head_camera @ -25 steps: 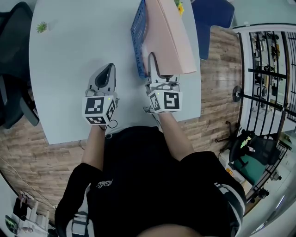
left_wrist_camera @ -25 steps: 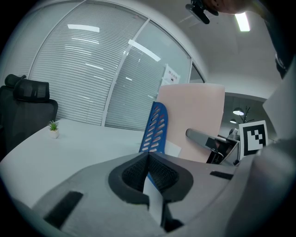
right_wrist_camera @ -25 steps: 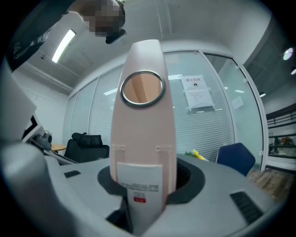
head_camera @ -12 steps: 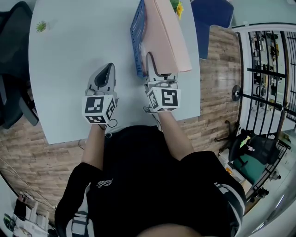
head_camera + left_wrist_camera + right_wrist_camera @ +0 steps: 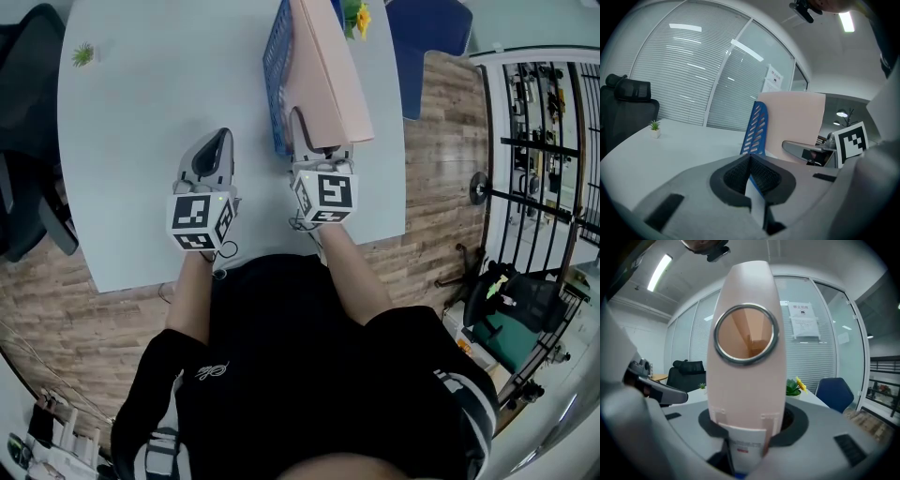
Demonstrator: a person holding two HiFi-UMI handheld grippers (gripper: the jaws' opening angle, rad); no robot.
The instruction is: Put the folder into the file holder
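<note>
Folder sinks toward the holder

The right gripper (image 5: 321, 150), clamped on the pink folder (image 5: 326, 75), now sits lower and closer to the blue file holder (image 5: 277, 70). The folder's near corner has drawn in leftward.

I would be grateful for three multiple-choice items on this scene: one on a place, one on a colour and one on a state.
1. In the head view, where on the table is the small potted plant?
A. far left
B. near right
C. centre

2. What colour is the file holder?
A. red
B. blue
C. yellow

3. How is the right gripper?
A. open and empty
B. shut and empty
C. shut on the pink folder

Answers:
1. A, the plant sits by the table's far left edge.
2. B, its slotted wall is blue.
3. C, the jaws press on the folder's spine.
</note>
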